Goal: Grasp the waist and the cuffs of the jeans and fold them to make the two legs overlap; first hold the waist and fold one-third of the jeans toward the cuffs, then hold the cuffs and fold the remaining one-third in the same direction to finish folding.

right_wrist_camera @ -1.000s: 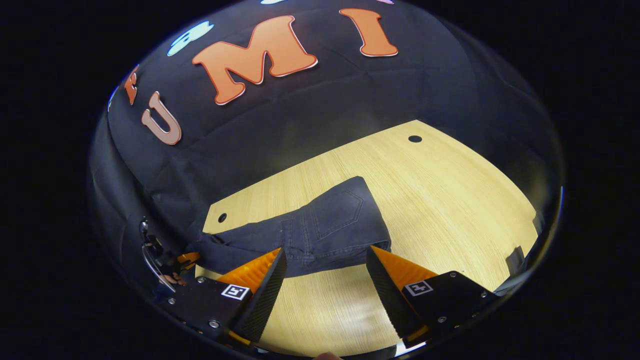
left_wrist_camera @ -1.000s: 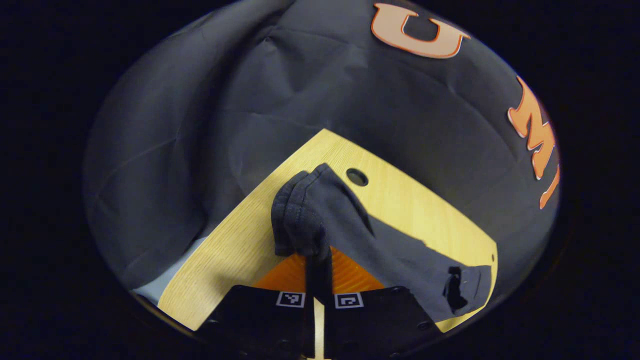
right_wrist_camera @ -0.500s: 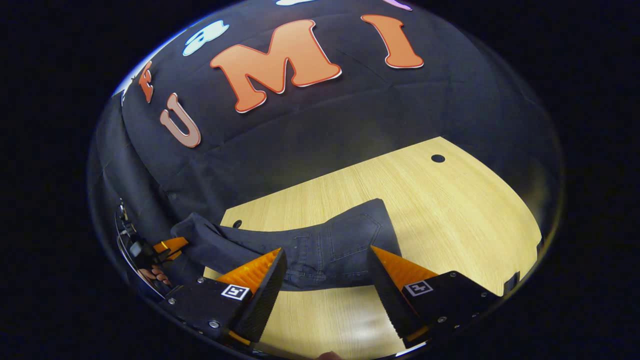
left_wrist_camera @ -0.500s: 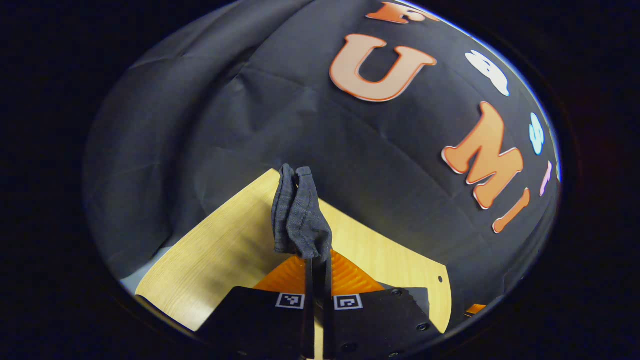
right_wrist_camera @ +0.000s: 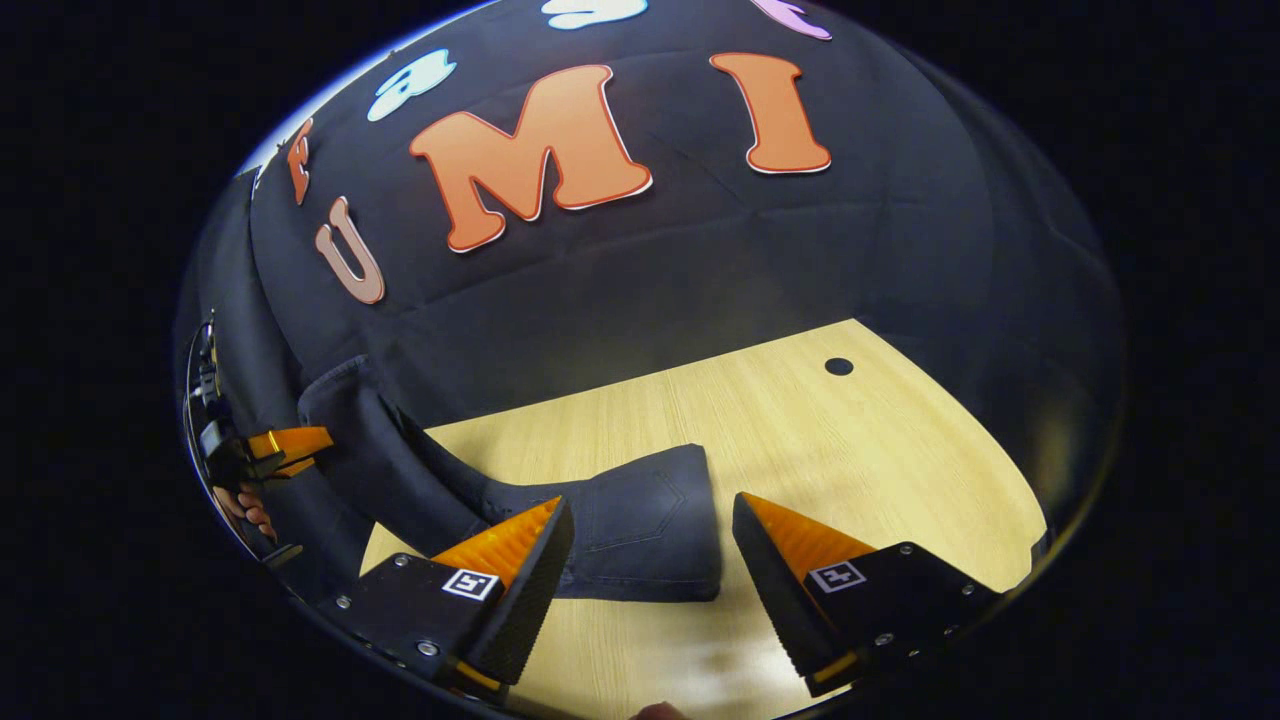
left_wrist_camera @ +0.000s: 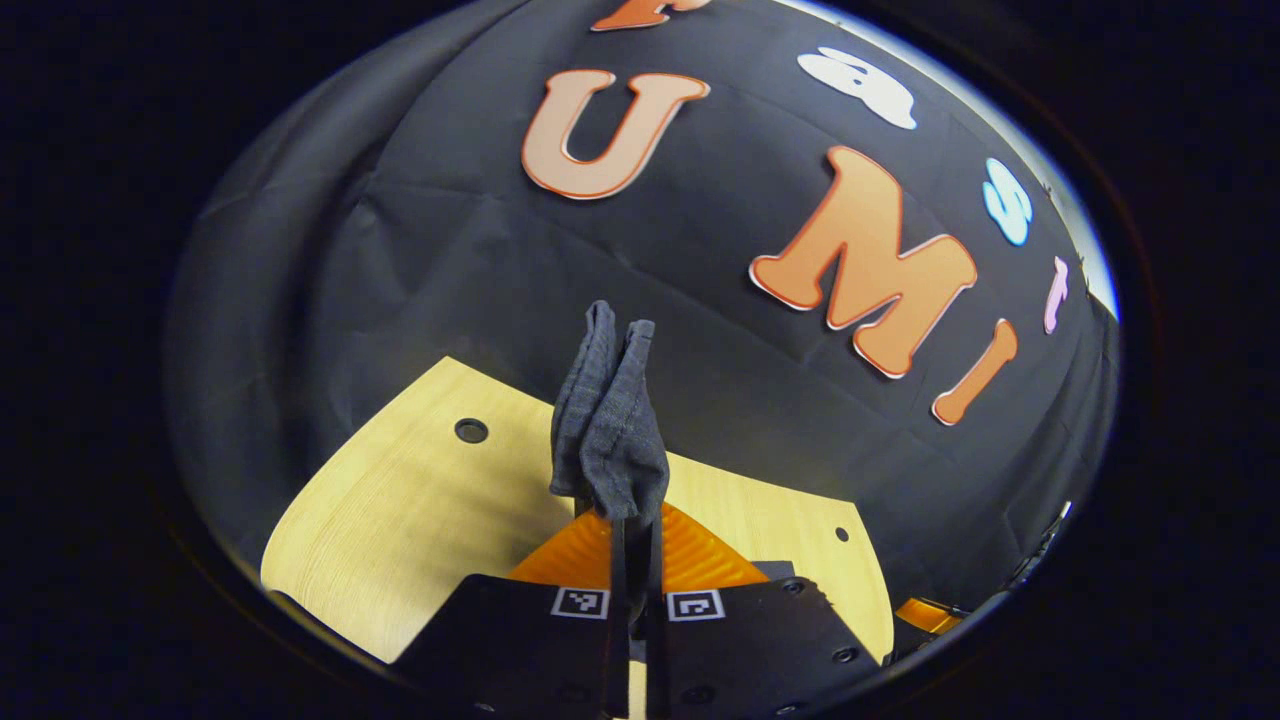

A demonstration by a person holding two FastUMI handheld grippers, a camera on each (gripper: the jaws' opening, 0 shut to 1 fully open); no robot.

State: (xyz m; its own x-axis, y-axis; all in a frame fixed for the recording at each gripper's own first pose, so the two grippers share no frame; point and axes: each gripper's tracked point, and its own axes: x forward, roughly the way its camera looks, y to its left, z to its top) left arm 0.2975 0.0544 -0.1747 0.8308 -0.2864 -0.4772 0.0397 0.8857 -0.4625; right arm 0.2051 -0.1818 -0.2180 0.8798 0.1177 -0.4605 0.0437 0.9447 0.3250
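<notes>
Dark denim jeans (right_wrist_camera: 640,530) lie with their waist end and back pocket flat on the wooden table (right_wrist_camera: 850,450), between the fingers of my right gripper (right_wrist_camera: 650,545), which is open and touches no cloth. From there the legs (right_wrist_camera: 400,470) rise to the left, off the table. My left gripper (left_wrist_camera: 632,530) is shut on the bunched cuffs (left_wrist_camera: 608,420), which stick up above its fingertips. In the right gripper view that left gripper (right_wrist_camera: 275,445) shows at the far left edge, with a hand (right_wrist_camera: 245,505) below it.
The table (left_wrist_camera: 400,520) has a round hole (left_wrist_camera: 470,430) near one corner, a smaller hole (left_wrist_camera: 842,534) further along, and another hole (right_wrist_camera: 838,366) at the far right. Black cloth walls close in behind the table's edges.
My left gripper has lifted the cuffs well above the table and swung, so the legs now hang in the air. My right gripper stays open by the waist.
</notes>
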